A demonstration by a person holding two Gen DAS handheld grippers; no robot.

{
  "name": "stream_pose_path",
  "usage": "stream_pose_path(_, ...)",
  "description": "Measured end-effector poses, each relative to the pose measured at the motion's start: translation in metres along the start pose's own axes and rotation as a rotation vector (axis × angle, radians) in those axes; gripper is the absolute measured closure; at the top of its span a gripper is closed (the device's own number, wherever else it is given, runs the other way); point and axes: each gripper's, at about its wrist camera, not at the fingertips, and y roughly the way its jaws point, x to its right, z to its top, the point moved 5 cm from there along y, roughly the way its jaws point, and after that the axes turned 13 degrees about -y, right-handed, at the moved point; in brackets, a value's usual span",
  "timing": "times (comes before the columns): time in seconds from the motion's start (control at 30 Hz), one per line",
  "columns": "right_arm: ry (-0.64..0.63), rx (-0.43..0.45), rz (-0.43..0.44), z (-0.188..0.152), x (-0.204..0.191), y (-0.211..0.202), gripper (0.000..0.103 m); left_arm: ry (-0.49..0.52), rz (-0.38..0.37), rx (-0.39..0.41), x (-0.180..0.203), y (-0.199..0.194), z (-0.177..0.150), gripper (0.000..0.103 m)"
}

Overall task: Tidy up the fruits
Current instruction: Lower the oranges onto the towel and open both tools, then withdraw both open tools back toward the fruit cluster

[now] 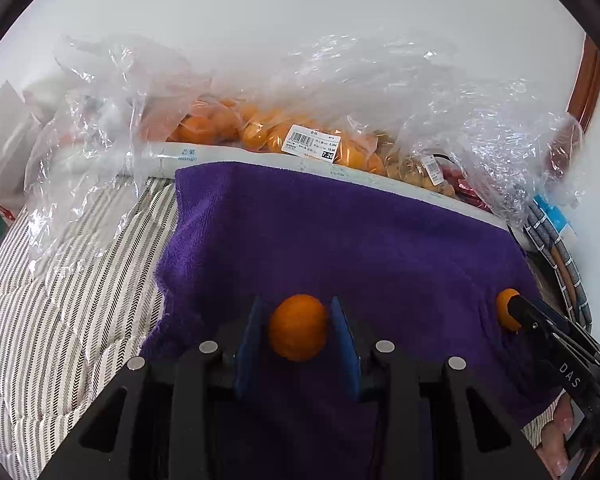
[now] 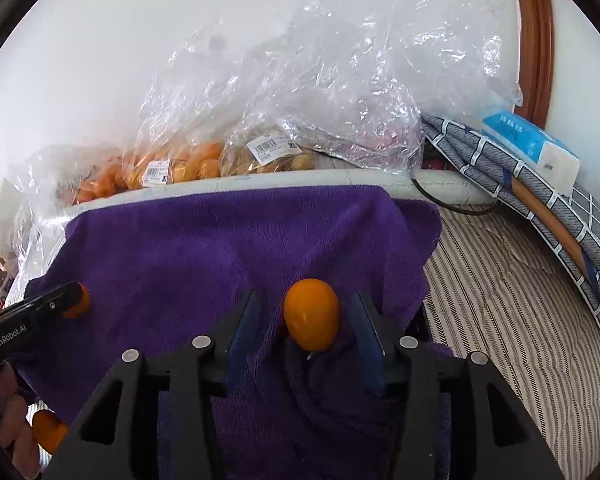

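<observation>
A small orange fruit (image 1: 298, 327) sits between the blue pads of my left gripper (image 1: 297, 322), over a purple towel (image 1: 340, 240); the pads touch its sides. A second orange fruit (image 2: 311, 314) lies on the towel (image 2: 204, 248) between the fingers of my right gripper (image 2: 305, 316), with gaps on both sides. The right gripper's tip shows in the left view beside that fruit (image 1: 506, 308). The left gripper's tip shows in the right view beside its fruit (image 2: 78, 300). Another orange fruit (image 2: 48, 430) lies at the lower left.
Clear plastic bags of orange fruits (image 1: 236, 128) and brownish fruits (image 2: 268, 156) lie behind a white box rim (image 1: 228, 156). A striped quilt (image 1: 60, 304) covers the surface. Folded grey checked cloth (image 2: 540, 200) and a blue tissue pack (image 2: 532, 144) lie at right.
</observation>
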Motion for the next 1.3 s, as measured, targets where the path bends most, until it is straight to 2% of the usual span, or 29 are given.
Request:
stream_pose_path(0.1, -0.003, 0.02, -0.021, 0.001, 0.0, -0.008, 0.053, 0.007, -0.023, 0.022, 0.002, -0.008, 0.002, 0.057)
stream_pose_path(0.27, -0.015, 0.084, -0.061, 0.009, 0.001, -0.024, 0.053, 0.015, -0.034, 0.092, 0.004, -0.022, 0.006, 0.057)
stream_pose_path(0.33, -0.001, 0.082, -0.08, 0.011, 0.004, -0.03, 0.053, 0.022, -0.02, 0.112, 0.005, -0.025, 0.005, 0.057)
stream_pose_path(0.47, 0.023, 0.066, -0.066, 0.01, 0.006, -0.046, 0.053, 0.028, -0.031, 0.138, 0.011, -0.036, 0.007, 0.057)
stream_pose_path(0.63, 0.021, 0.053, -0.116, 0.002, 0.008, -0.073, 0.053, 0.082, 0.0, 0.193, 0.027, -0.059, 0.005, 0.057)
stream_pose_path(0.67, 0.022, 0.055, -0.121, -0.001, 0.009, -0.079, 0.053, 0.085, 0.013, 0.189, 0.029, -0.062, 0.004, 0.057)
stream_pose_path(0.87, 0.051, 0.033, -0.093, -0.019, 0.012, -0.112, 0.053, 0.122, -0.032, 0.192, 0.042, -0.101, -0.017, 0.057)
stream_pose_path(0.97, 0.046, 0.033, -0.08, -0.029, 0.009, -0.129, 0.053, 0.127, -0.026, 0.192, 0.042, -0.12, -0.026, 0.057)
stream_pose_path(1.1, 0.038, 0.032, -0.051, -0.042, 0.005, -0.15, 0.053, 0.125, -0.039, 0.133, 0.032, -0.136, -0.035, 0.057)
stream_pose_path(1.2, 0.038, 0.04, -0.04, -0.051, 0.003, -0.163, 0.053, 0.123, -0.006, 0.129, 0.019, -0.147, -0.042, 0.057)
stream_pose_path(1.3, 0.062, 0.032, 0.012, -0.06, 0.002, -0.167, 0.053, 0.135, 0.033, 0.132, 0.006, -0.158, -0.049, 0.057)
